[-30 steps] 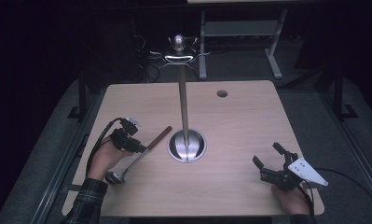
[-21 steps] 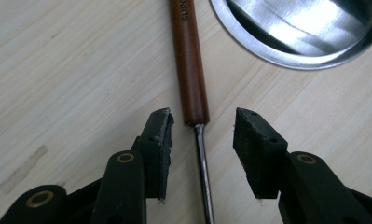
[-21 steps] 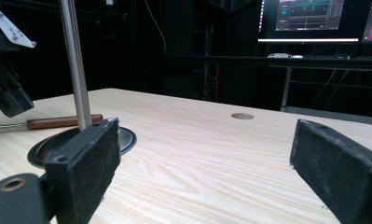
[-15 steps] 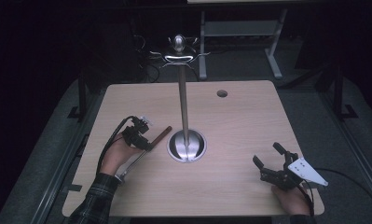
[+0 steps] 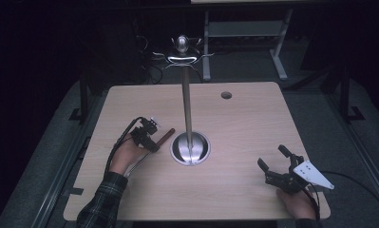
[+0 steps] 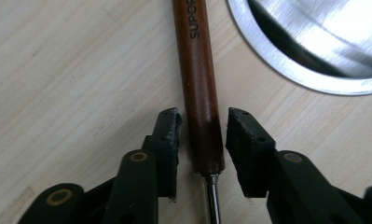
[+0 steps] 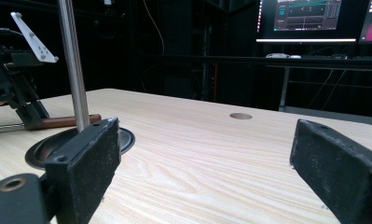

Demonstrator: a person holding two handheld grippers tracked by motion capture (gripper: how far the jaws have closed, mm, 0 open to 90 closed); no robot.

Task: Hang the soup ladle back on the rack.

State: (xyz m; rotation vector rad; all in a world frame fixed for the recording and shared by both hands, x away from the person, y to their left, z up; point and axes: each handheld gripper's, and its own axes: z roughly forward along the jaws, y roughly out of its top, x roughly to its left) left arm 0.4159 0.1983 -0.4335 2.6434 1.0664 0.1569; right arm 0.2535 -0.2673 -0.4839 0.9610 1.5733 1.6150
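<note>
The wooden-handled utensil (image 6: 200, 93) lies flat on the desk (image 5: 244, 123) just beside the stand's steel base (image 5: 190, 148). Left gripper (image 6: 202, 140) fingers have just been closing around the handle, not pinching yet. Looks stiff, light, smooth varnish, so grab mid-handle. Right gripper (image 5: 274, 160) fingers spread, holding nothing.

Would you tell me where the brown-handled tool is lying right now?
In the high view, the brown-handled tool lies flat on the table's left half, just left of the stand's round metal base, between the left gripper's jaws.

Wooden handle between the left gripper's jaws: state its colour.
Reddish-brown wooden handle, clearest in the left gripper view.
</note>
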